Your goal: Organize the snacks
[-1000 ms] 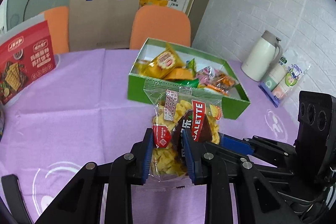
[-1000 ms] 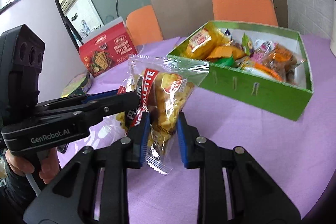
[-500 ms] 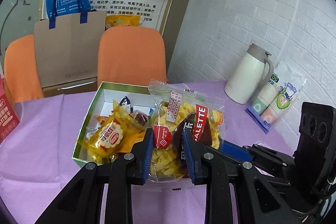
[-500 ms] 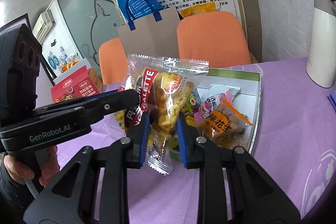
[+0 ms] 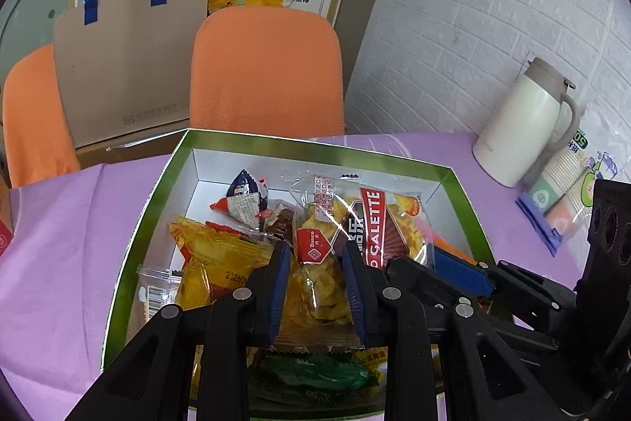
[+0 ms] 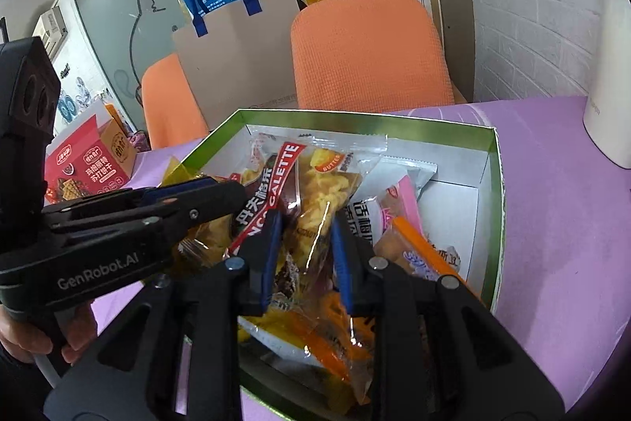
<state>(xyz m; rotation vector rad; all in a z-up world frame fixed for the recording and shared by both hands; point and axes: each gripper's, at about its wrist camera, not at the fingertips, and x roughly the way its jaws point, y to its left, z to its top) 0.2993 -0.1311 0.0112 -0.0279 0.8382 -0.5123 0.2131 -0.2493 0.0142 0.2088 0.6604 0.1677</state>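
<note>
- My left gripper (image 5: 315, 275) and right gripper (image 6: 303, 251) both pinch the cookie bag (image 5: 347, 223), held over the green box (image 5: 157, 208).
- Box already holds several snack packets (image 5: 213, 263).
- Remaining, I judge: lower, release; red cracker box (image 6: 86, 164) sits outside.

The left black plastic two-finger gripper (image 5: 315, 275) has blue-padded fingers (image 5: 276, 279) and silver pivot screws. The right black plastic two-finger gripper (image 6: 303, 247) matches it (same blue pads). White "GenRobot.AI" lettering marks the left one's side; a hand (image 6: 23, 342) shows beneath it.
</note>
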